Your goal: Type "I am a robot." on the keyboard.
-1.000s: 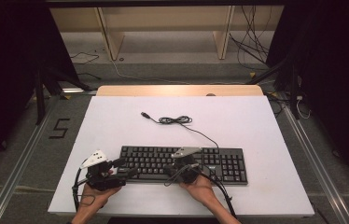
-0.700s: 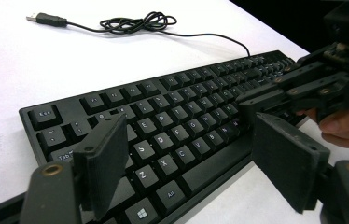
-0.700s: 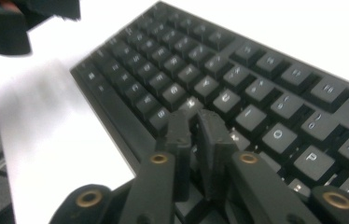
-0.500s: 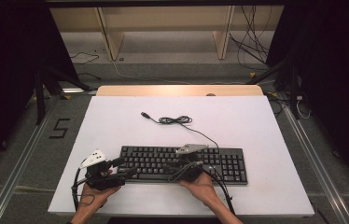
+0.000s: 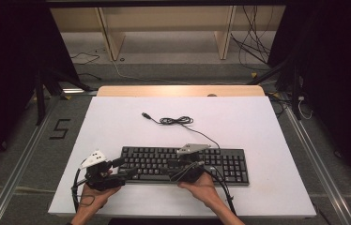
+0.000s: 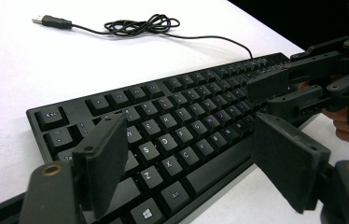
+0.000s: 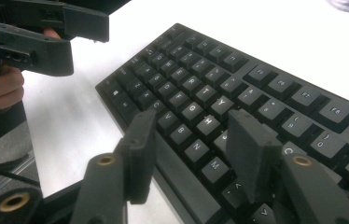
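1. The black plastic keyboard [image 5: 183, 164] lies near the white worktop's [image 5: 258, 122] front edge, long axis parallel to it.
2. The right gripper [image 7: 196, 154] hovers over its middle keys, jaws just opened, nothing held.
3. The left gripper [image 6: 186, 154], at its left end, stands open and empty.

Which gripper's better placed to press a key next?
Probably right. The right gripper hangs open over the keyboard, its jaws having just been opening with nothing between them. The left gripper sits open at the keyboard's left end, jaws astride the near edge.
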The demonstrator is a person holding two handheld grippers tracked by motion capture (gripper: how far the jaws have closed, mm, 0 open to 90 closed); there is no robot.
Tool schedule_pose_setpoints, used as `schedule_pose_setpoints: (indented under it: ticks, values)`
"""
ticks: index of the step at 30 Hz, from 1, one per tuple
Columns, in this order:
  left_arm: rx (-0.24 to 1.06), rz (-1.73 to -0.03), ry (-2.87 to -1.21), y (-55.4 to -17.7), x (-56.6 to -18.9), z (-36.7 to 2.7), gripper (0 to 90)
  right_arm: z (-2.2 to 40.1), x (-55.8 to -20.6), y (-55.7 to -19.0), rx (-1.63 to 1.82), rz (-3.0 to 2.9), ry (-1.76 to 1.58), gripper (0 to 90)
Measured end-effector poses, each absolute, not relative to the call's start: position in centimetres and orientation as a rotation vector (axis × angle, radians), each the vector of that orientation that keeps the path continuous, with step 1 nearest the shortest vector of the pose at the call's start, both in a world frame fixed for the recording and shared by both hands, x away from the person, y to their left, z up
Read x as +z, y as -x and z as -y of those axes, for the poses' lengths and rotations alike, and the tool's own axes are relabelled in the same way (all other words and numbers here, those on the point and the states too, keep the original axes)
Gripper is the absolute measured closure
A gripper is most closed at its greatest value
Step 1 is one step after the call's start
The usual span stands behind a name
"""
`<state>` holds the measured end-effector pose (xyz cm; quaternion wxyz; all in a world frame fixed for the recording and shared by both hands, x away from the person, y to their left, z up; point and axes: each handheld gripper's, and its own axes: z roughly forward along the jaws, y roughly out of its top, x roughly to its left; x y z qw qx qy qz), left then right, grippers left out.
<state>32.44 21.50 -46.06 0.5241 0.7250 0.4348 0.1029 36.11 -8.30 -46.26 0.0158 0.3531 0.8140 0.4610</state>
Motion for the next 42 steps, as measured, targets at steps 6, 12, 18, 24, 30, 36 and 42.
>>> schedule_pose_setpoints:
  ticks: [6, 12, 18, 24, 30, 36, 42]
  values:
    - [0.247, -1.044, -1.732, -32.5, -46.1, -21.6, 26.6, 8.0, -46.1, -35.9, 1.436, -2.546, -1.085, 47.1]
    - [0.251, -1.045, -1.732, -32.5, -46.1, -21.7, 26.3, 7.7, -46.1, -35.6, 1.439, -2.560, -1.064, 44.9]
    - [0.253, -1.050, -1.729, -32.6, -46.1, -21.8, 26.3, 7.4, -46.1, -35.2, 1.438, -2.570, -1.024, 56.1]
    - [0.258, -1.050, -1.731, -32.6, -46.1, -21.9, 26.3, 7.1, -46.5, -34.8, 1.396, -2.601, -1.002, 69.5]
    - [0.260, -1.050, -1.727, -32.7, -46.1, -22.0, 26.2, 6.8, -46.9, -34.6, 1.363, -2.619, -0.978, 80.4]
    - [0.261, -1.050, -1.729, -32.7, -46.1, -22.1, 26.3, 6.6, -47.2, -34.5, 1.337, -2.626, -0.972, 87.6]
    - [0.262, -1.050, -1.733, -32.7, -46.2, -22.1, 26.2, 6.5, -47.5, -34.5, 1.304, -2.634, -0.974, 90.0]
